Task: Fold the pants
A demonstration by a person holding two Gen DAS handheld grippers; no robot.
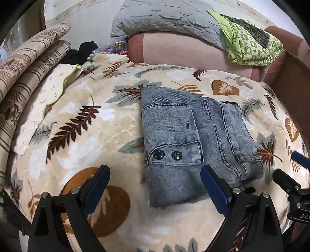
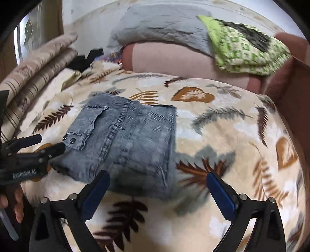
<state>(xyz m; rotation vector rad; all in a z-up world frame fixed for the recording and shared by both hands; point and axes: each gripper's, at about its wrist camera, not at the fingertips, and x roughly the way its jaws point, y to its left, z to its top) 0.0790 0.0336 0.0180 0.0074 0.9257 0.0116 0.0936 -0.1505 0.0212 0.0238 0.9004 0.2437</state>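
The grey-blue denim pants (image 1: pixel 191 143) lie folded into a compact rectangle on the leaf-print blanket (image 1: pixel 77 120), a pocket flap with two dark snaps on top. My left gripper (image 1: pixel 155 180) is open and empty, its fingers spread just above the bundle's near edge. My right gripper (image 2: pixel 158 186) is open and empty, over the pants' (image 2: pixel 127 139) near right corner. The right gripper's fingertips (image 1: pixel 284 174) show at the right edge of the left wrist view. The left gripper (image 2: pixel 48 143) shows in the right wrist view at the bundle's left edge.
The leaf-print blanket (image 2: pixel 222 135) covers the bed. Striped folded bedding (image 1: pixel 25 81) is stacked at the left. A grey pillow (image 1: pixel 166 17), a pink bolster (image 1: pixel 184 50) and green patterned cloth (image 1: pixel 250 46) lie at the back. A wooden edge (image 1: pixel 290 77) is at the right.
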